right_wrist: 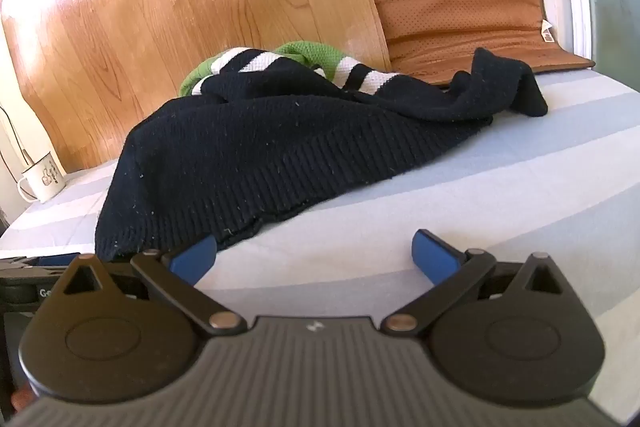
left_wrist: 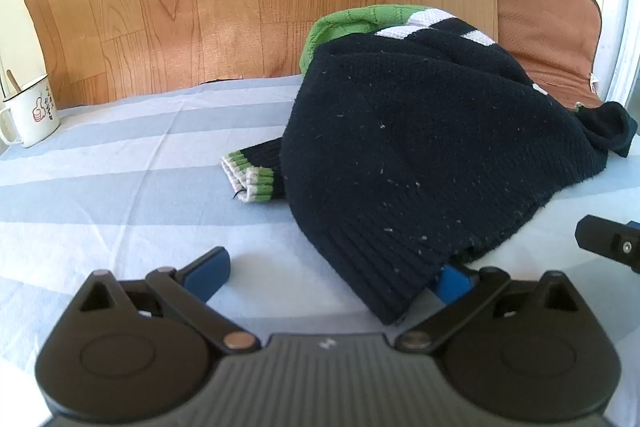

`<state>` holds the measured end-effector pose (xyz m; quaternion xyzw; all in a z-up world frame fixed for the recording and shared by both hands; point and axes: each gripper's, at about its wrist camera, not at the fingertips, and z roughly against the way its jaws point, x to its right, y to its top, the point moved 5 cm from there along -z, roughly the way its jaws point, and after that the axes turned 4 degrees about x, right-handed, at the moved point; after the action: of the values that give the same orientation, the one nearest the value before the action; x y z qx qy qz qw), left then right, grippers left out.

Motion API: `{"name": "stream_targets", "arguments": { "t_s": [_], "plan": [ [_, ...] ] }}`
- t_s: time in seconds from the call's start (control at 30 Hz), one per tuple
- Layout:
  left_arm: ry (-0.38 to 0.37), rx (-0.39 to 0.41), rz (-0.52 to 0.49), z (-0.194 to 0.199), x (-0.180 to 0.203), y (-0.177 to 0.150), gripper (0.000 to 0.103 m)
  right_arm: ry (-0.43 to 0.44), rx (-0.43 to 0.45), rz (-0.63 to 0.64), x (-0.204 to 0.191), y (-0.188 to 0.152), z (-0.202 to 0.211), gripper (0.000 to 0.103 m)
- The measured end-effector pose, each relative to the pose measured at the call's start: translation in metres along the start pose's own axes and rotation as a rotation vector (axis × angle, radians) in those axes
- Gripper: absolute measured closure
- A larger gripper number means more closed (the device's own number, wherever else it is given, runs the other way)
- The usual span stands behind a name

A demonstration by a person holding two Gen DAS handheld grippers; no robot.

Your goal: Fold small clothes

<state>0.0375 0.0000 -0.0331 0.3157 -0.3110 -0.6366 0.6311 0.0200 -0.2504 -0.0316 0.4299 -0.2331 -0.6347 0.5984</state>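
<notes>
Presently: crumpled navy sweater (left_wrist: 400,147) unfolded; left gripper (left_wrist: 336,275) and right gripper (right_wrist: 316,259) gape empty at its hem, needing a pinch.

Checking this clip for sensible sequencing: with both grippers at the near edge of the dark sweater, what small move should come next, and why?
Probably close both grippers on the ribbed hem. The sweater lies bunched on the striped sheet, unfolded. The left gripper and right gripper are wide open and hold nothing, each with one blue finger at or under the hem. Gripping it would let the sweater be pulled flat.
</notes>
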Motion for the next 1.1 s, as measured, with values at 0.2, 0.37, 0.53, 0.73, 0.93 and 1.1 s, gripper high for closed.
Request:
{"name": "stream_targets", "arguments": {
  "t_s": [0.2,0.37,0.53,0.73,0.93,1.1],
  "plan": [
    [0.010,-0.004,0.003,0.005,0.002,0.000,0.000,0.002,0.002,-0.004,0.001,0.000,0.000,0.000],
    [-0.001,-0.010,-0.006,0.011,0.001,-0.001,0.000,0.000,0.001,0.000,0.000,0.000,0.000,0.000],
    [-0.005,-0.004,-0.009,0.010,-0.001,-0.005,0.000,0.001,0.001,-0.002,0.001,0.001,0.002,0.000],
    [-0.002,-0.002,-0.011,0.010,0.001,-0.005,0.000,0.003,0.002,-0.005,0.000,0.001,0.001,0.000],
    [-0.012,0.020,0.023,0.012,-0.004,-0.004,0.000,0.004,0.003,-0.006,0.001,0.001,0.002,0.000],
    [-0.022,0.054,0.038,0.017,-0.007,-0.002,0.000,0.009,0.005,-0.015,0.001,0.002,0.003,0.000]
  ]
}}
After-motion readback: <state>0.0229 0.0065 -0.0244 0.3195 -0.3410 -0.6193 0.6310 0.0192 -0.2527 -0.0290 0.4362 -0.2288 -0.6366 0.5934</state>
